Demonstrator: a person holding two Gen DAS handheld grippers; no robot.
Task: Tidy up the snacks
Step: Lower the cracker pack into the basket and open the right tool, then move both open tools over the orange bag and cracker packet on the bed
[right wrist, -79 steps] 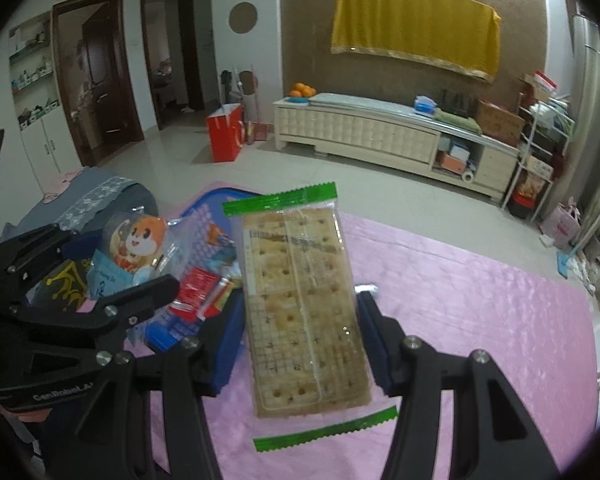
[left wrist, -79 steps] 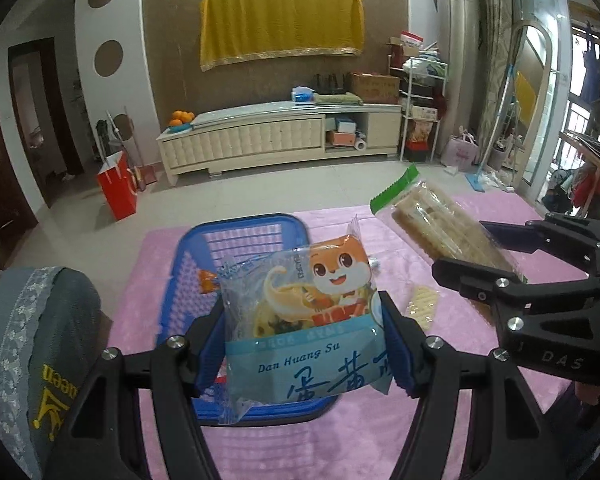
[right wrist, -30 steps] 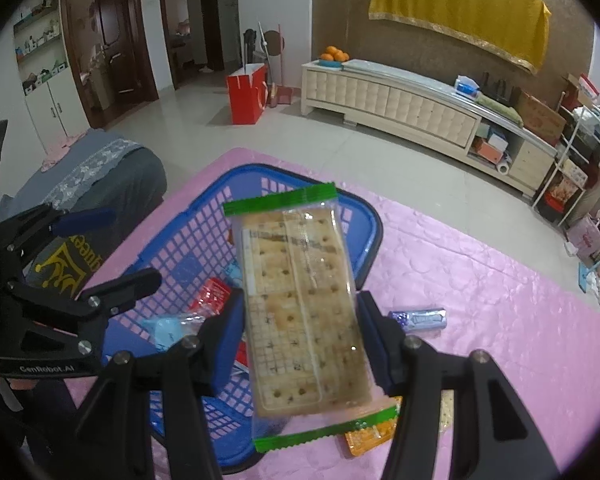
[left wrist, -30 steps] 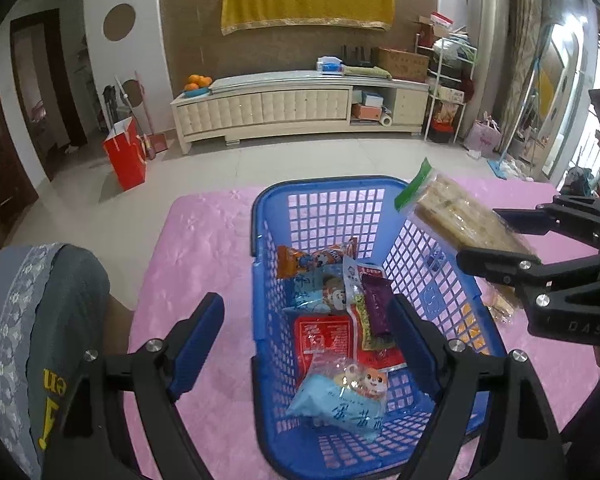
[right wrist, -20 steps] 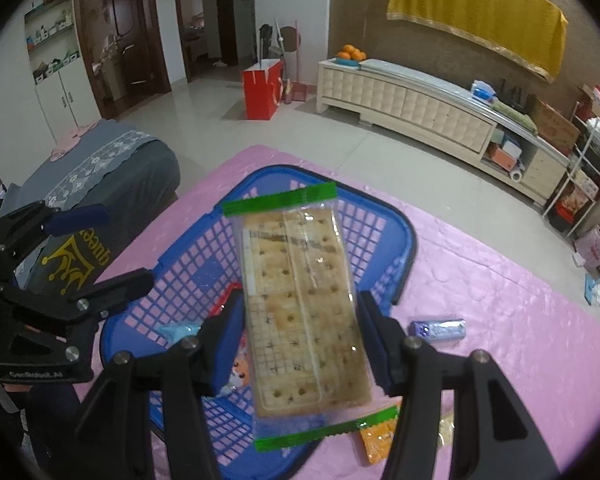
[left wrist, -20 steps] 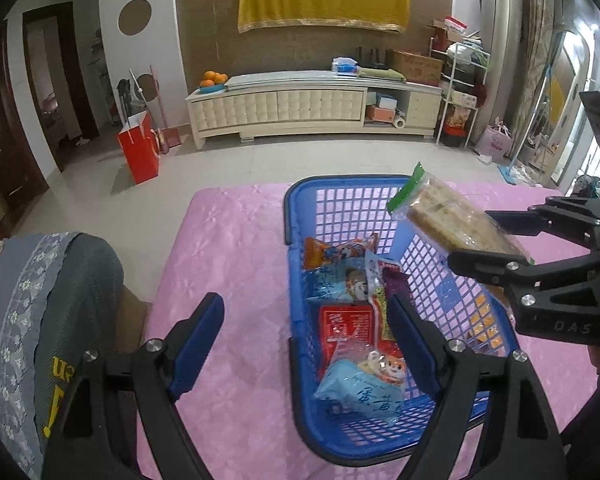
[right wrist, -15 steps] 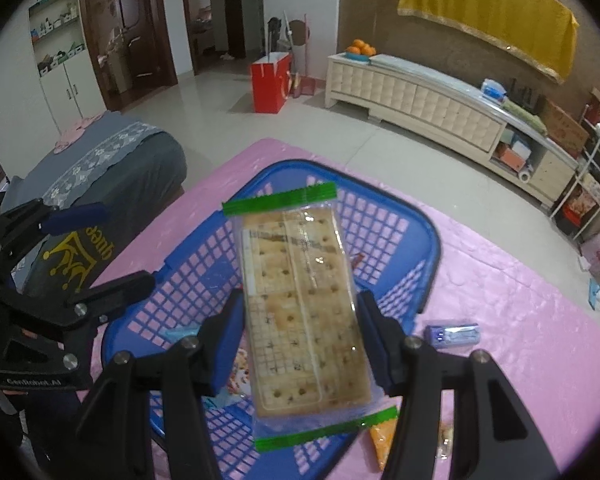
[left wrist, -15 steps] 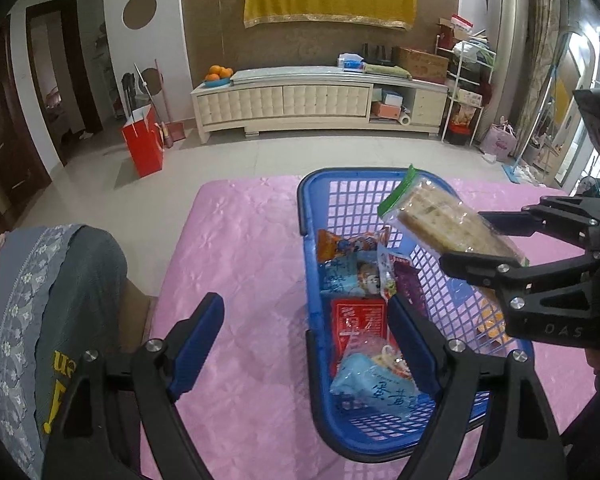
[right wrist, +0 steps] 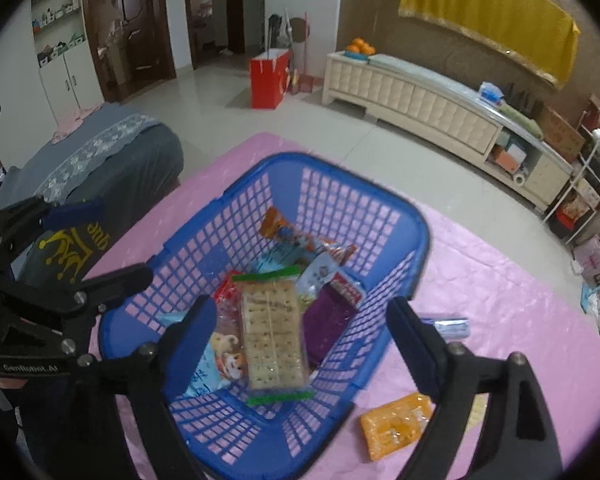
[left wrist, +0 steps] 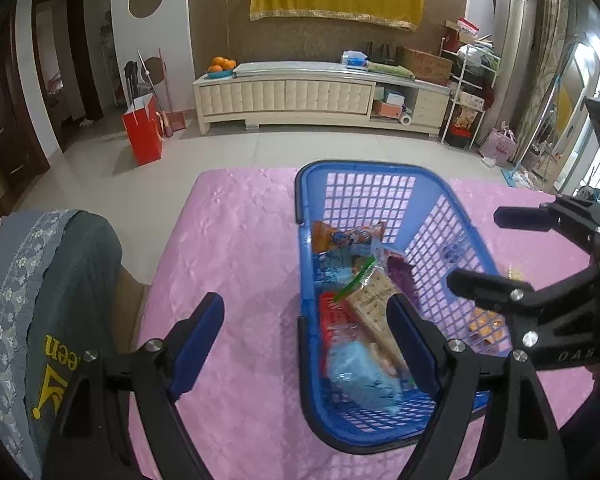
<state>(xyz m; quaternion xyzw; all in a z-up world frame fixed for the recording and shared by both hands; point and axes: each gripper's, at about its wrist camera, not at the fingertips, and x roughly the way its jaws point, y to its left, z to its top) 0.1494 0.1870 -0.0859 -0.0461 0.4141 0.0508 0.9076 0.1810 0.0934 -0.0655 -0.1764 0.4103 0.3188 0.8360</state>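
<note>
Lying below spread jaws: cracker pack (right wrist: 273, 333).

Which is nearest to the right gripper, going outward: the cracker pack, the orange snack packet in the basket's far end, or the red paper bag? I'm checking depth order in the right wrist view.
1. cracker pack: between the fingers of the right gripper, lying in the blue basket.
2. orange snack packet: at the basket's far end.
3. red paper bag: on the floor beyond the table.
</note>
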